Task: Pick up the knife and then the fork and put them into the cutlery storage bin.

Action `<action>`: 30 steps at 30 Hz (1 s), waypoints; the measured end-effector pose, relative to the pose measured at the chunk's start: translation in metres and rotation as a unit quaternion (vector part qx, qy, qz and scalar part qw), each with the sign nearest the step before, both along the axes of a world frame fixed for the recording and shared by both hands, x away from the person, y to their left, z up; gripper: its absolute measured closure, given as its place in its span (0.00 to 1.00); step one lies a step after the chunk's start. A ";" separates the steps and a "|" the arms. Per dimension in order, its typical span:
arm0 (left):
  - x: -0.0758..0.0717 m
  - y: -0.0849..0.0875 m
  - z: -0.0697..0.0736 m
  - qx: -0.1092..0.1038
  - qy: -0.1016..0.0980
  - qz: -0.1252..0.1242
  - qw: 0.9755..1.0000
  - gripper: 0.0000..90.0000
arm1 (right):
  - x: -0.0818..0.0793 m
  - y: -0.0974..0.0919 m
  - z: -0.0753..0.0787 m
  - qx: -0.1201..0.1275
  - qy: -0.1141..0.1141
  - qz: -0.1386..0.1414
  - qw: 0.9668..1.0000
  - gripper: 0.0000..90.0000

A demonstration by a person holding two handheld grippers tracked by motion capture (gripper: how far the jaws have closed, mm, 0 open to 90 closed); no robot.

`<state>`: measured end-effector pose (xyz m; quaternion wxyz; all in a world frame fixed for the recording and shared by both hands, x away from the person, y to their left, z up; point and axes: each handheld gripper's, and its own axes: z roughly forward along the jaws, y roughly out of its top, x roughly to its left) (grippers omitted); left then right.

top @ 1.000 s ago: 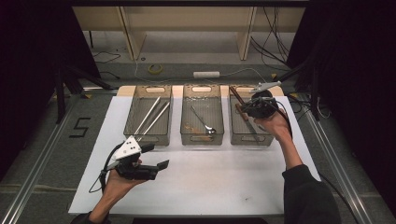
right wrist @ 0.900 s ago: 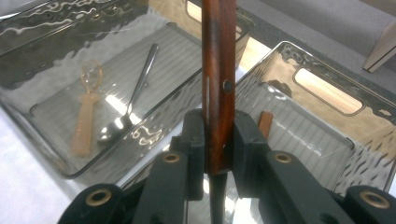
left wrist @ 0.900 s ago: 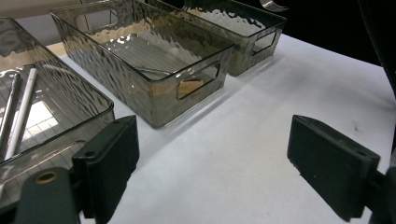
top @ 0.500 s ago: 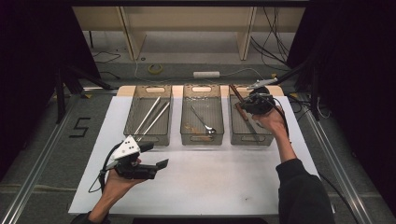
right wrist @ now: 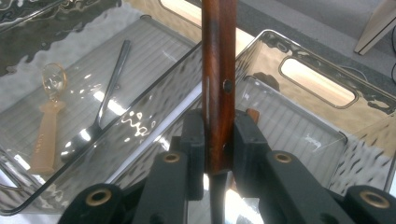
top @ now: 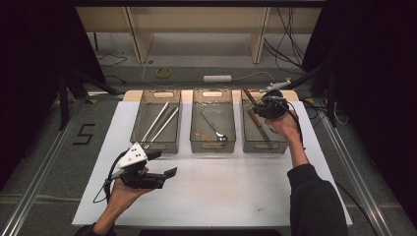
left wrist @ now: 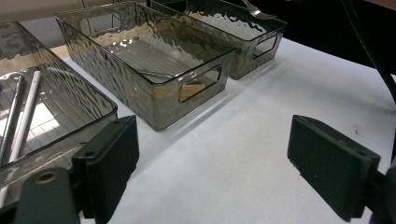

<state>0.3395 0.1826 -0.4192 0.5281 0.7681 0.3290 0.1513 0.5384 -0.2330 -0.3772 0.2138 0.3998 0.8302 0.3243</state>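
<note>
Near the table's front edge, the left gripper [top: 164, 173] rests spread and empty on the white table [top: 236, 196]. Behind it stand three clear bins: the left bin [top: 157, 123] holds two metal rods [top: 160, 122], the middle bin [top: 212, 123] a spoon [top: 215, 129]. Over the right bin [top: 263, 132], the right gripper [right wrist: 218, 140] pinches a wooden-handled knife [right wrist: 217, 84], its handle slanting toward the back edge.

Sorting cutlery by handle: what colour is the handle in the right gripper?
Reddish-brown wood handle, clearest in the right gripper view.

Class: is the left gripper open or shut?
Open. The left gripper has its jaws standing wide apart, with bare white table between them.
</note>
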 end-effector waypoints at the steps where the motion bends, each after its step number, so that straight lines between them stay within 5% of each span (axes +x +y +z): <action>1: 0.000 0.000 0.000 0.001 0.000 0.000 1.000 0.18 | 0.000 0.000 -0.001 0.000 0.002 -0.002 1.000 0.86; 30: 0.000 0.000 0.000 0.002 0.000 0.000 1.000 0.18 | 0.009 -0.002 -0.026 -0.015 0.022 -0.033 0.999 0.86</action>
